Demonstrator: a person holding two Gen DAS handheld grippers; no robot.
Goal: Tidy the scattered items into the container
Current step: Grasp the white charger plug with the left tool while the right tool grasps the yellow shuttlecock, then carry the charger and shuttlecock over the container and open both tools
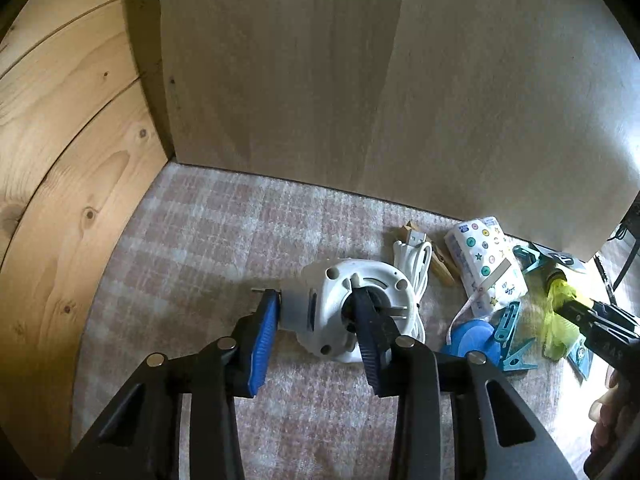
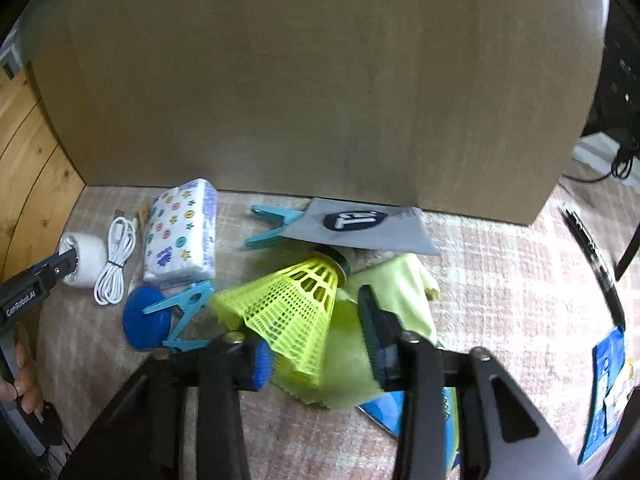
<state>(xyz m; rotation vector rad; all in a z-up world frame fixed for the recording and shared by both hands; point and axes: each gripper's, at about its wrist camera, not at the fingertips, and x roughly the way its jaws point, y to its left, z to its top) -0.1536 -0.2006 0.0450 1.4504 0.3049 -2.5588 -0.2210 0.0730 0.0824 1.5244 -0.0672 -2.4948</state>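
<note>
My left gripper (image 1: pixel 314 300) is shut on a white round plug adapter (image 1: pixel 340 280) that lies on the checked rug; one pad presses its left side and the other sits in its round recess. The right wrist view shows the same grip from the side, at the far left, with the left gripper (image 2: pixel 66 260) on the adapter (image 2: pixel 86 256). My right gripper (image 2: pixel 312 328) is shut on the skirt of a yellow mesh shuttlecock (image 2: pixel 296 300), over a yellow cloth (image 2: pixel 400 284). A tall cardboard box (image 2: pixel 300 80) stands right behind the items.
On the rug lie a white USB cable (image 2: pixel 114 264), a patterned tissue pack (image 2: pixel 180 232), teal clips (image 2: pixel 272 224), a blue round tape measure (image 2: pixel 140 328), a grey logo card (image 2: pixel 360 228) and a blue packet (image 2: pixel 608 384). A wooden wall (image 1: pixel 60 160) is at the left. Dark cables lie at the right.
</note>
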